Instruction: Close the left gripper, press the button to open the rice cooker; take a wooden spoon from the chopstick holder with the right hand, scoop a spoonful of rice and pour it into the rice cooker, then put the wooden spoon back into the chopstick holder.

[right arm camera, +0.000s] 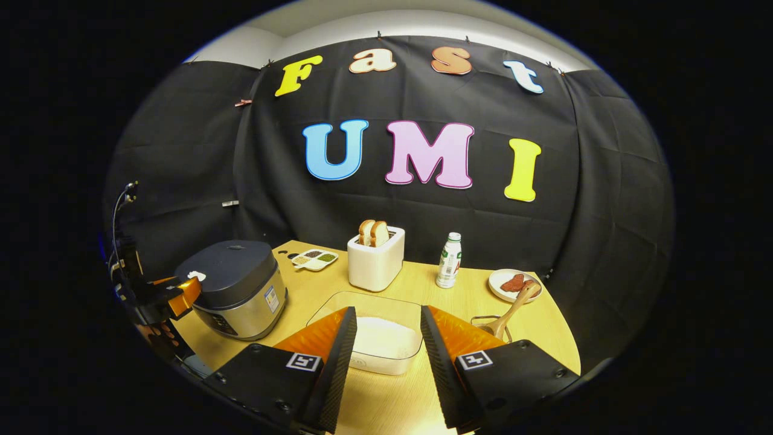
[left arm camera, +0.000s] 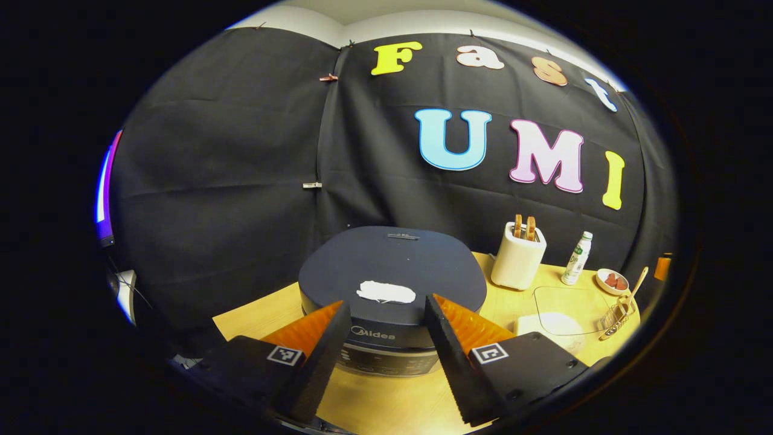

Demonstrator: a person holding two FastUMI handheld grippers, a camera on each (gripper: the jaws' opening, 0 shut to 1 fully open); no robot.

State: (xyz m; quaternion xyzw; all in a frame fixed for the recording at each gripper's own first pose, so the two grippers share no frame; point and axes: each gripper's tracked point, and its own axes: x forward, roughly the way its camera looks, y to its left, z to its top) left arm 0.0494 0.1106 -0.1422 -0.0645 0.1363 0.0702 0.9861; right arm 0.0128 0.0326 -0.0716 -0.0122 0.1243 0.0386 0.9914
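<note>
The dark rice cooker (left arm camera: 392, 272) stands shut on the wooden table, with a pale button patch (left arm camera: 386, 292) at the front of its lid. My left gripper (left arm camera: 386, 305) is open just in front of that patch, one finger on each side. In the right gripper view the cooker (right arm camera: 232, 284) sits at the left with the left gripper (right arm camera: 175, 297) beside it. My right gripper (right arm camera: 388, 317) is open above a clear container of white rice (right arm camera: 377, 338). A wooden spoon (right arm camera: 510, 311) leans in a wire holder (right arm camera: 495, 326) at the right; the spoon (left arm camera: 634, 287) also appears at the far right of the left gripper view.
A white toaster (right arm camera: 375, 257) with bread slices stands at the back centre. A small bottle (right arm camera: 449, 260) and a plate of red food (right arm camera: 513, 284) are right of it. A divided dish (right arm camera: 314, 258) lies behind the cooker. The table edge curves close on the right.
</note>
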